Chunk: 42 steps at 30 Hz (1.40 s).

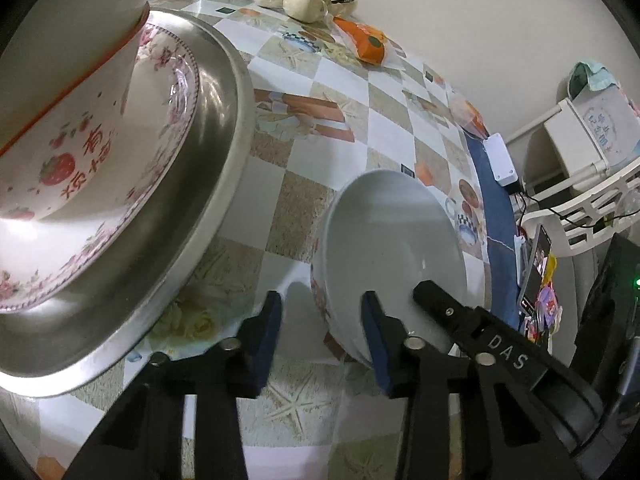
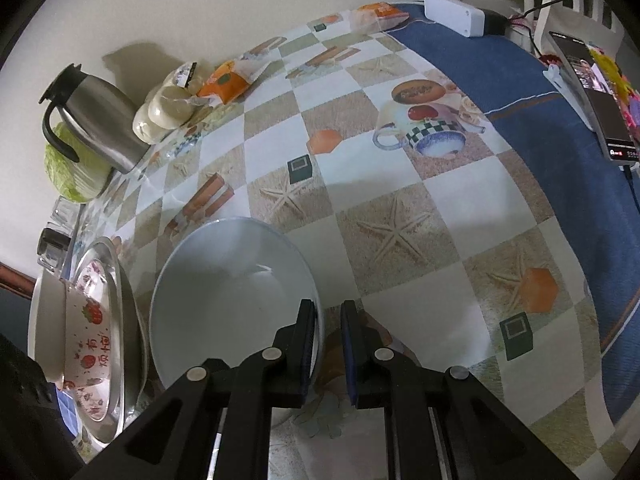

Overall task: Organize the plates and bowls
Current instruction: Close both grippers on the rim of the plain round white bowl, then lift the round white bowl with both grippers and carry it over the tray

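A pale bowl with a floral outside sits on the patterned tablecloth; it also shows in the right wrist view. My right gripper straddles its near rim, one finger inside and one outside, jaws narrowly apart. That gripper's finger shows in the left wrist view inside the bowl. My left gripper is open and empty, just left of the bowl. To the left, a strawberry bowl with a white bowl in it stands on a floral plate inside a steel plate.
A steel jug, a cabbage, bagged buns and orange snack packs line the wall. A white box and a phone lie at the table's right, blue-cloth side. A white rack stands beyond.
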Motion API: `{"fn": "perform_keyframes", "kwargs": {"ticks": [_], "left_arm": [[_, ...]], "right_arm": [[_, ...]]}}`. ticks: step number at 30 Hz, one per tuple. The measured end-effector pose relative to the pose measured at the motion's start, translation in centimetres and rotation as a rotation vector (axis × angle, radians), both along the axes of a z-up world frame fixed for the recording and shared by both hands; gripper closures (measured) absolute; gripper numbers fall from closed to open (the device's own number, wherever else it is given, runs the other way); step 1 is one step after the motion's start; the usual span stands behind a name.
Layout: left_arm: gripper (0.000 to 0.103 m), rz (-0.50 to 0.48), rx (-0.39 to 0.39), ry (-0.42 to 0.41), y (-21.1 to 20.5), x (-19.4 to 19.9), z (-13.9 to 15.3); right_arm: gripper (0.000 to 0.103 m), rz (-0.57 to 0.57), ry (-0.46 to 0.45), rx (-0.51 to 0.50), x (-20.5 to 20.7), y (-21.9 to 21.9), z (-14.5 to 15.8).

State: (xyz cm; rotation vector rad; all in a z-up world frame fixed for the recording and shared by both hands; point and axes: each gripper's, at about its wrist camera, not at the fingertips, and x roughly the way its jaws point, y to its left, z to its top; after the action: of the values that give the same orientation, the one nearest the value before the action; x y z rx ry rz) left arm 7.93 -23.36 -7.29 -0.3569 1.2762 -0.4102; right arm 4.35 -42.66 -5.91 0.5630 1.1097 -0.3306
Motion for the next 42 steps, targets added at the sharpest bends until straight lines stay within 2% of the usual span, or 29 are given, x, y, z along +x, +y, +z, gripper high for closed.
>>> {"fn": "perform_keyframes", "kwargs": {"ticks": [11, 15, 18, 24, 42], "left_arm": [[0.070, 0.003, -0.011, 0.008, 0.2, 0.7, -0.5], [0.081, -0.016, -0.014, -0.011, -0.1, 0.7, -0.1], [0.081, -0.031, -0.002, -0.023, -0.3, 0.7, 0.2], [0.081, -0.037, -0.025, -0.014, 0.2, 0.9, 0.4], [0.081, -0.080, -0.079, -0.175, 2.1, 0.6, 6.2]], "right_arm": [[0.088, 0.029, 0.007, 0.007, 0.7, 0.8, -0.6], [0.088, 0.036, 0.010, 0.008, 0.8, 0.8, -0.6], [0.088, 0.040, 0.008, 0.015, 0.7, 0.8, -0.4], [0.088, 0.047, 0.005, 0.015, 0.6, 0.9, 0.0], [0.088, 0.054, -0.102, -0.058, 0.0, 2.5, 5.8]]}}
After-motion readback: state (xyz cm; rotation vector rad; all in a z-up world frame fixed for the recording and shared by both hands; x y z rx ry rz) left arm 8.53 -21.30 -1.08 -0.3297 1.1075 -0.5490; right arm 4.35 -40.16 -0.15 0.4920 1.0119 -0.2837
